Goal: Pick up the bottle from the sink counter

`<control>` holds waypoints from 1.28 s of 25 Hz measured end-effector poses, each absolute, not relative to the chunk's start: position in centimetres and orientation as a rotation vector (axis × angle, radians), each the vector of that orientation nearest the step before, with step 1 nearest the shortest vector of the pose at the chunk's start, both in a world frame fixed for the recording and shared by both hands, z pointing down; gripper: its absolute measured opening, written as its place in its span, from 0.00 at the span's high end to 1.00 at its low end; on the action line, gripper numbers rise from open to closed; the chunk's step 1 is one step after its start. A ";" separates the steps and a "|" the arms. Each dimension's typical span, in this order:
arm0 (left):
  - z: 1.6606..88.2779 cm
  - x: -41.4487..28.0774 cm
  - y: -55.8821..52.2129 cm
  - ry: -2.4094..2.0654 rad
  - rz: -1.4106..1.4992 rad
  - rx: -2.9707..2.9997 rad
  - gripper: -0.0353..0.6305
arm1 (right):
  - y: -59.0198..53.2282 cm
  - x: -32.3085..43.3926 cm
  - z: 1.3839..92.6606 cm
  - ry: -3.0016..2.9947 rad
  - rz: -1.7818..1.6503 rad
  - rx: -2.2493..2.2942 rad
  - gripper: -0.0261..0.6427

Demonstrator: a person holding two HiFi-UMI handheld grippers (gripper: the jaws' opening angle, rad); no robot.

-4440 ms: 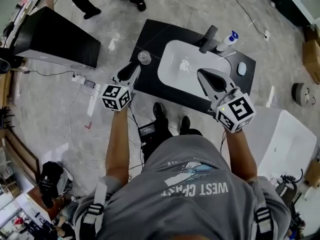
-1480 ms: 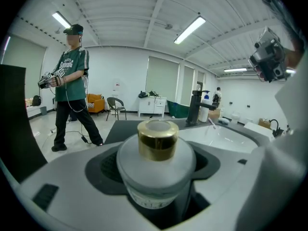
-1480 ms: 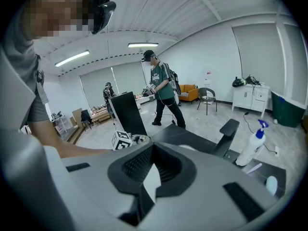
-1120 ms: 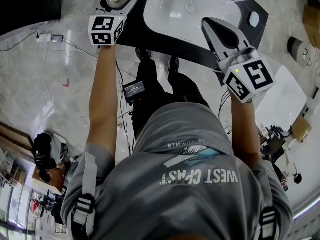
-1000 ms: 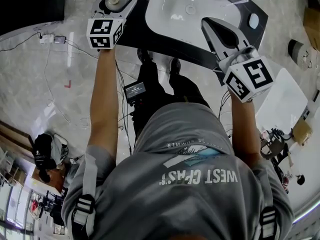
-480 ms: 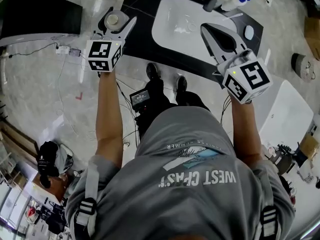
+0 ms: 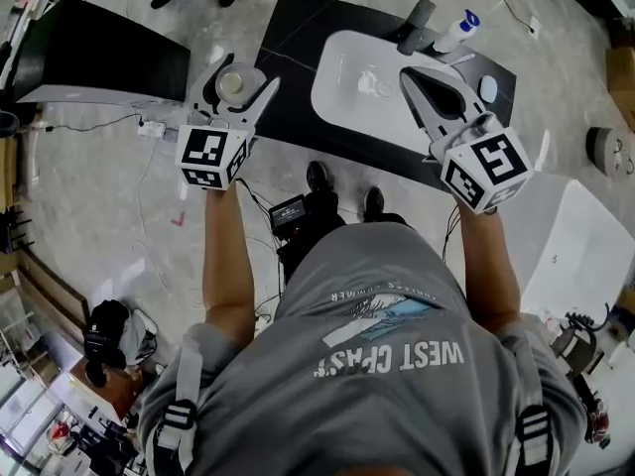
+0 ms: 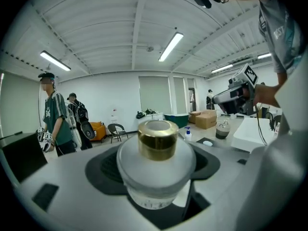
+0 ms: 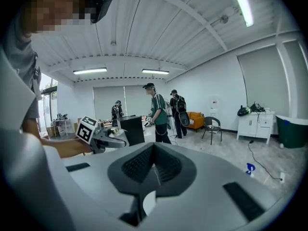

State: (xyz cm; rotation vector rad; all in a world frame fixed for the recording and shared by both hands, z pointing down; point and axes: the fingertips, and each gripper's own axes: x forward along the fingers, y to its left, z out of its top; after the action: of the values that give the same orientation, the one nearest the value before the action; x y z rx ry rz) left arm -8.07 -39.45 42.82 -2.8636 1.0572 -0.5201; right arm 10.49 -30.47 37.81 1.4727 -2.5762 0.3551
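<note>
Head view: at about eleven o'clock the left gripper (image 7: pixel 243 75) was seen clamped on the bottle (image 7: pixel 231 82) — a frosted body under a gold cap (image 8: pixel 158 139) — with its jaws set wide around it. The bottle was held off the black sink counter (image 7: pixel 288 67), just past that counter's nine o'clock edge. At twelve o'clock a white basin (image 7: pixel 342 102) was set in the counter, with a spray bottle (image 7: pixel 454 30) at its far rim. At one o'clock the right gripper (image 7: pixel 409 73) was held over the basin's edge — jaws closed together, nothing between them.
</note>
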 end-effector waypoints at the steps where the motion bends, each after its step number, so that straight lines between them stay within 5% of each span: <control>1: 42.1 -7.8 -38.9 1.046 -0.518 -2.874 0.44 | -30.2 10.8 37.4 -2.578 0.352 1.476 0.96; 32: 32.0 -6.8 -31.6 0.937 -0.473 -2.813 0.44 | -29.0 12.4 33.0 -2.613 0.119 1.463 0.96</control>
State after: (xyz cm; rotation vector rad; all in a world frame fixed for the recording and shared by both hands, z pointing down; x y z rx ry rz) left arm -6.83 -31.62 31.96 -2.8128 0.9373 -0.4732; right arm 12.40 -28.98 32.97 1.4628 -2.6126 0.1192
